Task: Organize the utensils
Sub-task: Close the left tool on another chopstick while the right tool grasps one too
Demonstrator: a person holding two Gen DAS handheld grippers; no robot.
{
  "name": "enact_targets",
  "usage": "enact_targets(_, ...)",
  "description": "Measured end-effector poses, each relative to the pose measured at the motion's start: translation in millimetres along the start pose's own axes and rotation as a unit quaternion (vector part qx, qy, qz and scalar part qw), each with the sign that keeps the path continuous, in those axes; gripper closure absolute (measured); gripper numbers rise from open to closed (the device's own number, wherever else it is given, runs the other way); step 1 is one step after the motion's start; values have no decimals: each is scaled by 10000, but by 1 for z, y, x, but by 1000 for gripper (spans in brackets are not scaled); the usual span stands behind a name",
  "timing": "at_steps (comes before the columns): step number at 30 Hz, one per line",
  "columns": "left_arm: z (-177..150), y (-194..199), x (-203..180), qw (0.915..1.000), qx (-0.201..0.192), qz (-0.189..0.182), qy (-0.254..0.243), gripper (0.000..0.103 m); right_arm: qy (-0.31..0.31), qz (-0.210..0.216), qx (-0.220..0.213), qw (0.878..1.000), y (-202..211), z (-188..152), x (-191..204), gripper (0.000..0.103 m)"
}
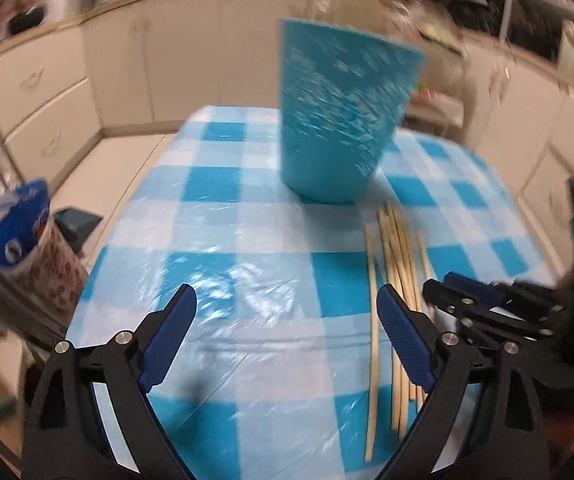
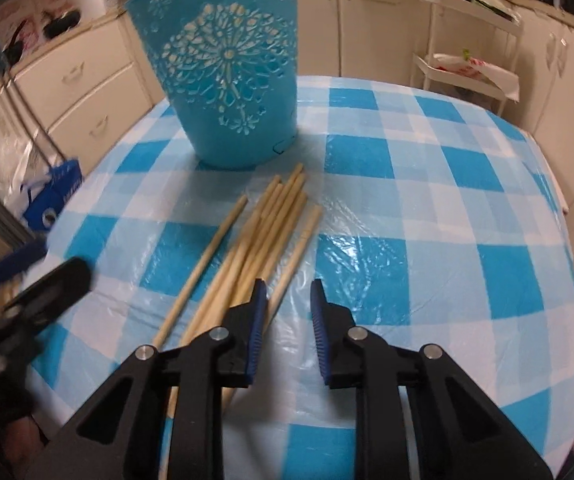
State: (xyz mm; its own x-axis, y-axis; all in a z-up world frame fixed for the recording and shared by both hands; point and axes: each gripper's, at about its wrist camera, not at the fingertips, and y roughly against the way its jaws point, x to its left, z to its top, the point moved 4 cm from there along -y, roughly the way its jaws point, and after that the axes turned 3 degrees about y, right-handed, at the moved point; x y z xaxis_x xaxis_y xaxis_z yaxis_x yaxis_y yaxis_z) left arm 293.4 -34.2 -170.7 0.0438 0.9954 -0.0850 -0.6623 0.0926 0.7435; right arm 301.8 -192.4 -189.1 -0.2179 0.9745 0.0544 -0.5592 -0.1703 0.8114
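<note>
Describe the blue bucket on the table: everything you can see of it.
The blue bucket is a tapered container, wider at its rim than at its base, with a cut-out flower pattern and small blossoms pierced through its wall. It looks like thin painted metal or plastic. It stands upright on the checked tablecloth, just beyond the tips of the chopsticks, apparently not touching them. Its inside is not visible.

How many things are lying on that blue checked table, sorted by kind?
Wooden chopsticks: 6 that can be told apart; they overlap, so there may be more
Blue cut-out bucket: 1
Total: at least 7
</note>
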Motion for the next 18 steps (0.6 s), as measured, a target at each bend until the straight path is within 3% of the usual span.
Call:
enact_targets(2,3,-11,-14,9995,132,45,-295,15,131,-115,42,9998,0,-3,-6,85)
enact_targets(6,8,-33,-34,9965,365,226,-714,16,-46,21,45,10000,4,-9,-22,87)
enact_targets(11,13,-60,-47,9934,641,388,-870,31,-246,163,-35,9996,3,-7,-29,89)
enact_targets(14,15,-62,-51,9952,616,241,-723,55,-160,234,-44,9996,0,-3,-27,90)
enact_targets(16,16,-62,-50,9965,604,234,-525,89,-82,314,-19,9995,-3,1,-25,90)
enact_targets(18,15,-60,-42,9981,505,325,-98,98,43,380,7,9993,-6,6,-21,91)
